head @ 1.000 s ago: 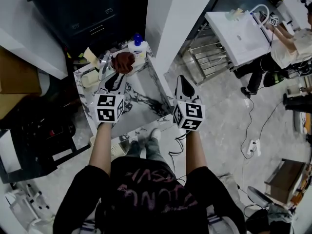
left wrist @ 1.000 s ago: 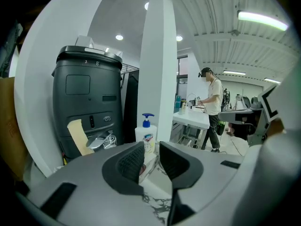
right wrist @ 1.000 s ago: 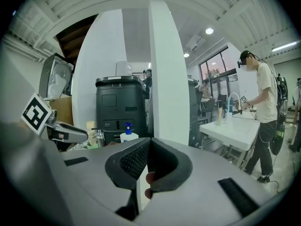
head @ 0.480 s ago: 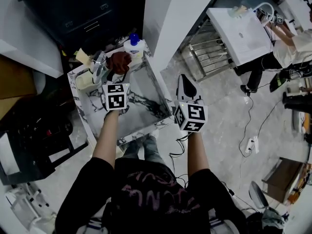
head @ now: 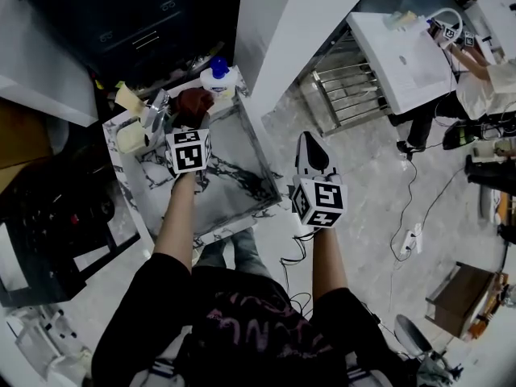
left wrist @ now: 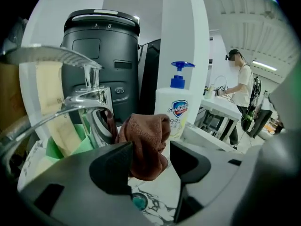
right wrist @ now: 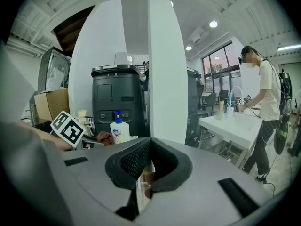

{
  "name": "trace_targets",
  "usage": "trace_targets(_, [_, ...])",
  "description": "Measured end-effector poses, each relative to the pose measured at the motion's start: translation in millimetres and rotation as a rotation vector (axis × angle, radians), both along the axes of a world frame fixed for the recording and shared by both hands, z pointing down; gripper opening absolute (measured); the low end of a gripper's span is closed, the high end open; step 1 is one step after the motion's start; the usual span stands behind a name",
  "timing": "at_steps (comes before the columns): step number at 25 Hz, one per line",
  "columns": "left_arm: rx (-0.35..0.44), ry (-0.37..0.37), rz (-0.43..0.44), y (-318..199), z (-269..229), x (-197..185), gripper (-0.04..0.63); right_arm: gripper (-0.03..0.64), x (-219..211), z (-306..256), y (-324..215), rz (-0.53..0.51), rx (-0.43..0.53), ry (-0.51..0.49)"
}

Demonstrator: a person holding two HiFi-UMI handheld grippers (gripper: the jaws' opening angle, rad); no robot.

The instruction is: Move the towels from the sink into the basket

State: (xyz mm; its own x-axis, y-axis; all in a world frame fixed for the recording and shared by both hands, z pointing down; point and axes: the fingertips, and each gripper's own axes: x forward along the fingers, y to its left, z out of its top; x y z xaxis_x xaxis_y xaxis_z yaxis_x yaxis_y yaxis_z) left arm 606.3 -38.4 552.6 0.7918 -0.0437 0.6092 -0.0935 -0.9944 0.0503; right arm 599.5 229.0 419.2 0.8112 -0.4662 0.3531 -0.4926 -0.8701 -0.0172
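A marble sink (head: 234, 180) is seen with its back ledge at 12 o'clock in the head view. On that ledge a soap bottle (head: 216, 77) is stood at 1 o'clock. A bunched brown towel (head: 192, 103) is laid at 12, just beside the tap (head: 155, 113) at 11. Two cream pieces (head: 129, 138) are placed at 10; what they are cannot be told. A drain (left wrist: 139, 201) is set in the basin. On the floor (head: 355, 160), at 4 o'clock, a power strip (head: 414, 240) is laid.
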Motion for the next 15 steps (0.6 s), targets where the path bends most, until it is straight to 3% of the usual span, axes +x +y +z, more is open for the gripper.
trace_targets(3, [-0.004,-0.02,-0.003,-4,6,1,0.211,0.015,4,2,4,0.001,-0.008,-0.003])
trace_targets(8, [0.02,-0.017,-0.011,-6,4,-1,0.074,0.015,6,-2,2,0.001,0.003,-0.011])
trace_targets(15, [0.055,0.027,0.016,1,-18,-12,0.041,0.015,0,-8,1,-0.01,0.015,-0.003])
